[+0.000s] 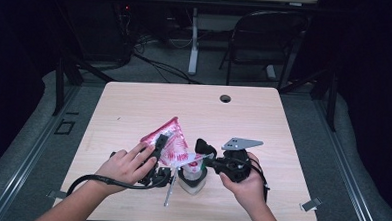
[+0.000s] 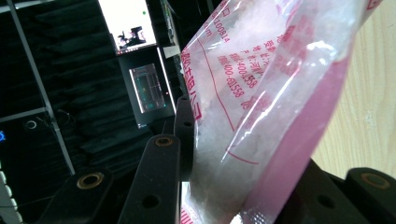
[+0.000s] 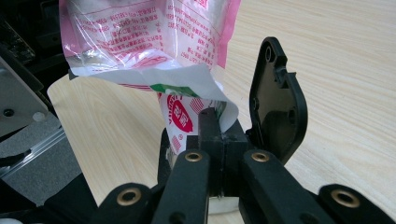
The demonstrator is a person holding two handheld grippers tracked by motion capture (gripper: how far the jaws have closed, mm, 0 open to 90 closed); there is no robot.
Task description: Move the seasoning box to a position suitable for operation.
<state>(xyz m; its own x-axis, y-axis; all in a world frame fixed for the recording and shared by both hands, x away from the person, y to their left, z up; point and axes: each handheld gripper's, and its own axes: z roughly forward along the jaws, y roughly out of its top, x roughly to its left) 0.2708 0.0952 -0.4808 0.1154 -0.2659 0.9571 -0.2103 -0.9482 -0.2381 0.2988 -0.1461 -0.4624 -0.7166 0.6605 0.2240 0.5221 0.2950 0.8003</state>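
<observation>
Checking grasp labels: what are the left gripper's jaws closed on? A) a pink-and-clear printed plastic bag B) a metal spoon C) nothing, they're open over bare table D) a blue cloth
A: in the left gripper view the pink-and-clear printed bag sits clamped between the left gripper jaws, held tilted above the table.

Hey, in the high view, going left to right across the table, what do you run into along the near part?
Left hand → left gripper gripping the pink bag → white cup under the bag's lower end → right gripper, shut on the cup's peeled paper lid → right hand.
</observation>
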